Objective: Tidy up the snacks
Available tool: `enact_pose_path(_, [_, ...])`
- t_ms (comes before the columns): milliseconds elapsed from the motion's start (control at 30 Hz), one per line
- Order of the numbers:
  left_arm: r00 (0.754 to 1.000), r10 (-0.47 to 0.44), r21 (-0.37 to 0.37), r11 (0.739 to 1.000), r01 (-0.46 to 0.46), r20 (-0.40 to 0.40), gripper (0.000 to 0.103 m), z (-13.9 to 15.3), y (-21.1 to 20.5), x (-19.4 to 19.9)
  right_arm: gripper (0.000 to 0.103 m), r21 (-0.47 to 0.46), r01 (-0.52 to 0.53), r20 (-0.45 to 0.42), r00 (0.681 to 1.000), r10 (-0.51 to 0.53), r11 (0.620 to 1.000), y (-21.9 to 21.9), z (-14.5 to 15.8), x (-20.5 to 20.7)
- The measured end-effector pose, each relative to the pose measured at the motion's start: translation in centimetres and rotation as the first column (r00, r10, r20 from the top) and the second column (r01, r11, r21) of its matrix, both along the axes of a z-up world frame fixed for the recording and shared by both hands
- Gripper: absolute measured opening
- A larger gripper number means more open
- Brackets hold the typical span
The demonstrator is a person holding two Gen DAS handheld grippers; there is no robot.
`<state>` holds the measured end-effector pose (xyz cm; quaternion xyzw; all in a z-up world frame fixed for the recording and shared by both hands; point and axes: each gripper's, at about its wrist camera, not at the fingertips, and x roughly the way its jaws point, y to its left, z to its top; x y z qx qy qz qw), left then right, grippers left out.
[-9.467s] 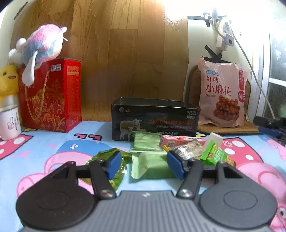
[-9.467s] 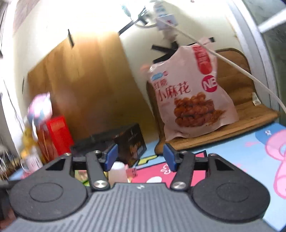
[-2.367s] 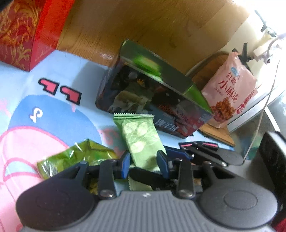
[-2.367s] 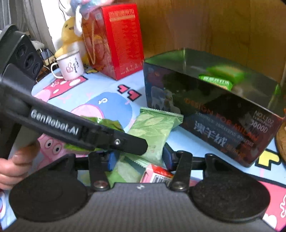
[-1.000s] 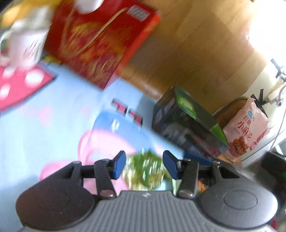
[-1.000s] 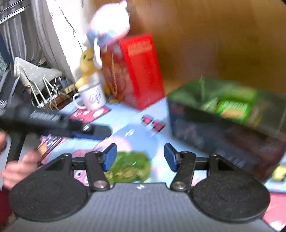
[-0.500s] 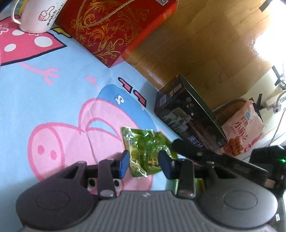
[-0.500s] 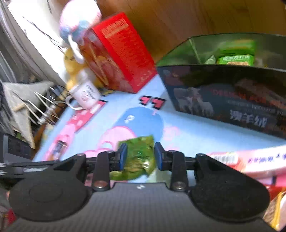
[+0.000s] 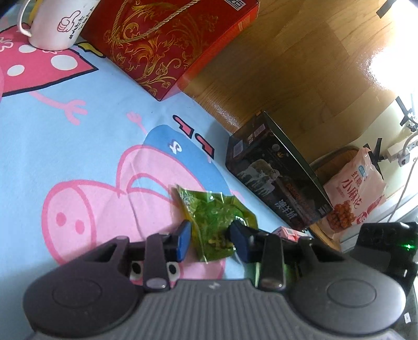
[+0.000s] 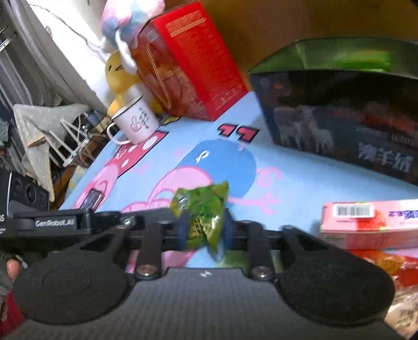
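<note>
I see the blue cartoon-pig tablecloth [image 9: 86,136] spread under everything. At its back edge stands the red gift box [image 9: 167,39], with a white mug [image 9: 54,24] just beside it. The dark tin box [image 10: 339,109] stands open-topped near the middle, and something green lies inside it, too blurred for me to name. A pink snack carton [image 10: 371,225] lies to the right, near my right claw. The green snack packet [image 10: 203,217] is the smallest item: my right gripper [image 10: 203,231] is closing on it, both blue pads pressing its crumpled sides. My left gripper [image 9: 211,242] sits low over the cloth with the same packet between its jaws; the gap stays visible and I cannot tell whether its pads touch the wrapper.
</note>
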<state>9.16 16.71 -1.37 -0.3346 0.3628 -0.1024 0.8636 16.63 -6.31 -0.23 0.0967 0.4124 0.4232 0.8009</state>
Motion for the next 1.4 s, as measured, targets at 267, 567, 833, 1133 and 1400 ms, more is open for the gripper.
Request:
enact_pose_path(267, [0.999, -0.011, -0.095, 0.995, 0.016, 0.051, 0.062, 0.6, 1.0, -0.9, 0.022, 0.146, 0.088, -0.101, 0.992, -0.074, 0.985, -2.9, 0.2, 0.6])
enact_pose_path(567, [0.987, -0.132, -0.169, 0.975, 0.146, 0.092, 0.034, 2.6, -2.0, 0.9, 0.022, 0.331, 0.166, -0.233, 0.968, -0.09, 0.929, -6.3, 1.2, 1.3])
enact_pose_path(833, [0.961, -0.239, -0.025, 0.969, 0.245, 0.141, 0.031, 7.5, -8.0, 6.8, 0.022, 0.35, 0.249, -0.111, 0.968, -0.224, 0.903, -10.9, 5.4, 3.8])
enact_pose_path(1133, [0.956, -0.275, 0.137, 0.956, 0.26, 0.1, 0.038, 7.9, -14.3, 13.3, 0.024, 0.213, 0.373, 0.028, 0.922, -0.387, 0.903, -14.1, 5.6, 8.0])
enact_pose_path(1400, [0.947, -0.282, 0.184, 0.95, 0.253, 0.153, 0.047, 7.8, -13.2, 10.6, 0.044, 0.109, 0.441, 0.292, 0.843, -0.452, 0.891, -15.5, 5.3, 5.6])
